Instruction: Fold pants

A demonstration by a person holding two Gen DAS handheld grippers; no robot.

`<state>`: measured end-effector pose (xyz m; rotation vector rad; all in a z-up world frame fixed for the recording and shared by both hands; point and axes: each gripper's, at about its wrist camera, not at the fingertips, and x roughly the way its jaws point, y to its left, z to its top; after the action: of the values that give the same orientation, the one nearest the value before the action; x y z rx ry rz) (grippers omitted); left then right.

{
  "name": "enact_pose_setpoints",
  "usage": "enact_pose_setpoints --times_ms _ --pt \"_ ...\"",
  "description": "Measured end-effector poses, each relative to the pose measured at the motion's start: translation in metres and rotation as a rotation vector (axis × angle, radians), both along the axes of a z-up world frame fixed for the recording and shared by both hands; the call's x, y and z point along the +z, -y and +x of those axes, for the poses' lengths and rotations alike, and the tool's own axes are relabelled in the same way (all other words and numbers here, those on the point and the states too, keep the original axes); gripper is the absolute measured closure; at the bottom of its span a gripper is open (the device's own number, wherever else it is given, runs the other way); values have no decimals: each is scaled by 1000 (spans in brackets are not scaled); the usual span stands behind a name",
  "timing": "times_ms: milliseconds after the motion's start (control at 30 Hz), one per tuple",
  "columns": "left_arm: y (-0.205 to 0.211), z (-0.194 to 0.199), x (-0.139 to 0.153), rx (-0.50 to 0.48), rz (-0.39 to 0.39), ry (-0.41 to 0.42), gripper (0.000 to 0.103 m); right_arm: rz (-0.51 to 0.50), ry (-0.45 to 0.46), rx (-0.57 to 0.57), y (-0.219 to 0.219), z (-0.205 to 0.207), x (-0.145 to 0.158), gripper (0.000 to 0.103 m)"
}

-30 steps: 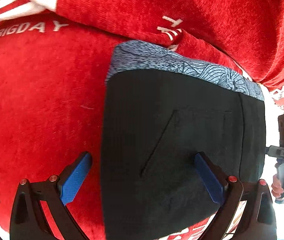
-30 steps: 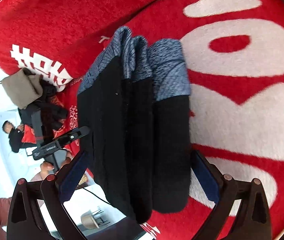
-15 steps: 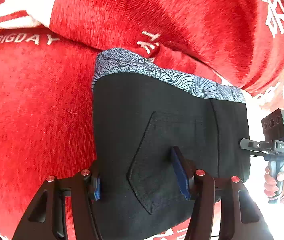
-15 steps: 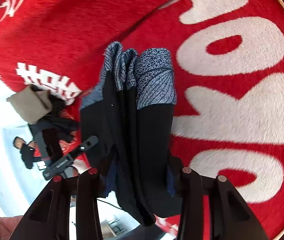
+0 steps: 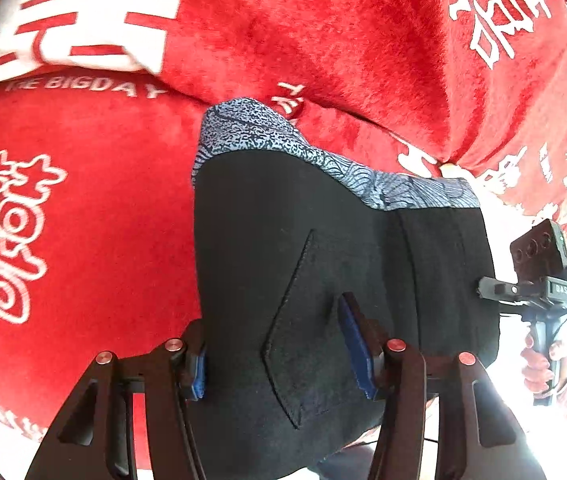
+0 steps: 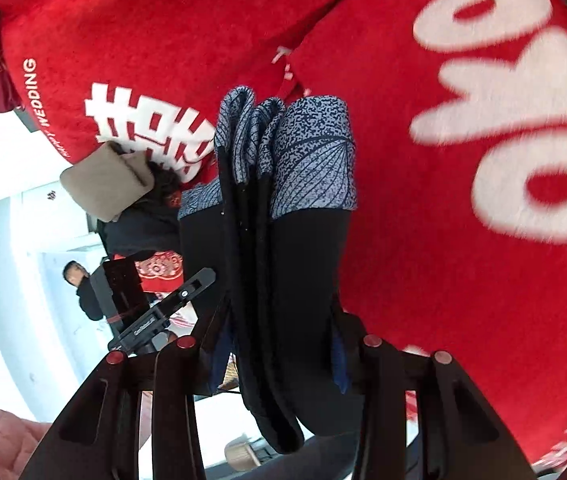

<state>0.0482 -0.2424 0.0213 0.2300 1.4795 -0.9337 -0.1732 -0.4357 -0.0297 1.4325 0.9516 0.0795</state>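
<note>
Pants (image 5: 323, 240) — black, patterned blue waistband — pinched in both grippers' jaws.

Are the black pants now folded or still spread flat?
Folded. The right wrist view shows the pants as several stacked layers, patterned waistband edges bunched together, clamped by both grippers.

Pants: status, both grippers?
Left gripper shut on pants. Right gripper shut on pants, folded layers bunched. Red blanket beneath, nothing blocking.

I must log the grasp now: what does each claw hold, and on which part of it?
Both hold the folded black pants. The left claw pinches the black fabric by the pocket seam; the right claw clamps the layered stack at its black end, opposite the patterned band.
</note>
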Motion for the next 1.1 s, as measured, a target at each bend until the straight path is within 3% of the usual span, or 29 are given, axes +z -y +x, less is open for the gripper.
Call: enact_pose_setpoints --times_ms 100,200,267,333,400,467,633,867,1100 --pt "-23 6 -5 -15 24 4 47 -1 -8 -19 -29 -4 -9 59" --pt "-43 9 -28 -26 68 16 47 -17 -64 -19 -56 -1 -32 59" --pt "-56 10 -53 -23 119 23 47 -94 -137 30 -69 4 -45 58" --pt "-67 9 -63 -17 125 42 31 -228 -224 104 -80 8 -52 52" --pt "-75 8 -66 -13 115 87 14 -296 -260 109 -81 7 -52 45" --pt "-75 7 -70 -9 131 116 2 -358 -303 117 -82 9 -49 33" --pt "-76 6 -69 17 172 122 1 -480 -385 126 -92 15 -33 30" --pt "-79 -13 -53 -50 258 208 1 -488 -456 62 -101 2 -10 23" --pt "-84 -35 -27 -59 280 230 1 -550 -520 18 -110 -23 22 17"
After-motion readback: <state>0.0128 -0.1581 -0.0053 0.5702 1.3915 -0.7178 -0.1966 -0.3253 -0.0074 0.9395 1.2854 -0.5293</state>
